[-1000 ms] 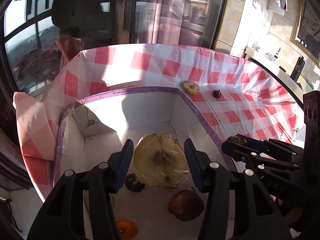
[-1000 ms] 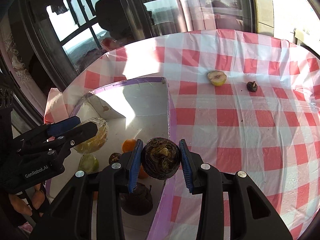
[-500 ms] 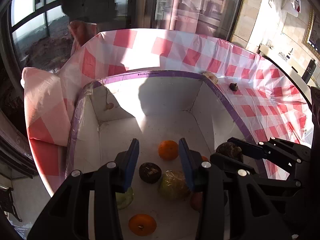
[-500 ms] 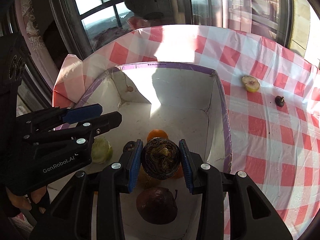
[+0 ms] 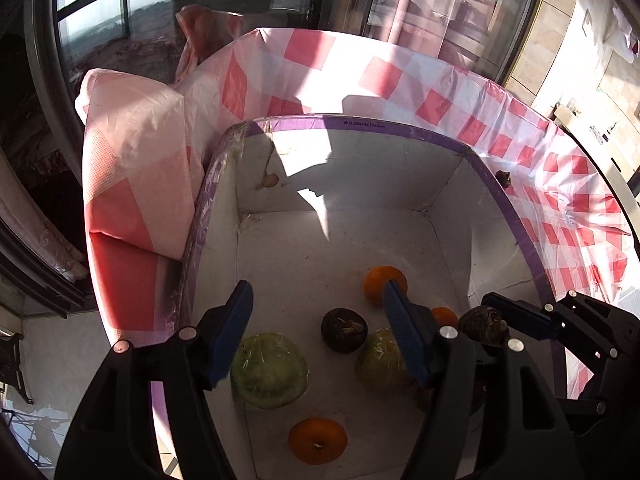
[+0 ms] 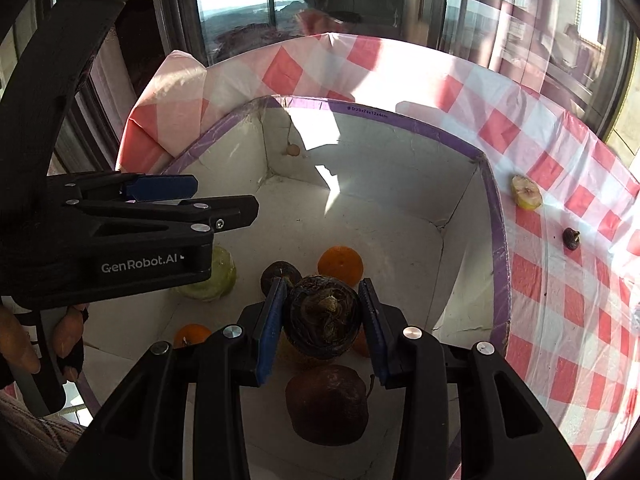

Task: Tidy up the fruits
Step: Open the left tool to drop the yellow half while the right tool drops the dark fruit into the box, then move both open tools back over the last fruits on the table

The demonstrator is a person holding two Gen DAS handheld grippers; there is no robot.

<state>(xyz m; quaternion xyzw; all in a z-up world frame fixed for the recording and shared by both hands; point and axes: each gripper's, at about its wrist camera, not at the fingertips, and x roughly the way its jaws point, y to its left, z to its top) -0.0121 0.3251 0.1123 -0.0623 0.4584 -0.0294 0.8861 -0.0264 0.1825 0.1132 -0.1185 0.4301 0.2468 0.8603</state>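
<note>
- My left gripper (image 5: 320, 328) hangs over the white cardboard box (image 5: 400, 136), jaws spreading apart and holding nothing; no fruit sits between the blue pads.
- Below it, on the box floor, I see a pale green halved fruit (image 5: 270, 370) wrapped in film, a small dark round fruit (image 5: 344, 330), a yellowish wrapped fruit (image 5: 378, 362), and three oranges (image 5: 318, 440).
- My right gripper (image 6: 323, 320) is beginning to ease open around a dark brown round fruit (image 6: 324, 320); the left pad touches it, and I cannot tell whether the right pad does.
- That fruit hangs above the box's near right corner, over a dark reddish apple-like fruit (image 6: 327, 404) lying on the floor.
- Outside the box, on the red-and-white checked tablecloth (image 6: 560, 308), lie a yellow fruit half (image 6: 527, 192) and a small dark fruit (image 6: 571, 239), well apart from both grippers.
- A person's fingers (image 6: 64, 330) show at the lower left of the right view.
</note>
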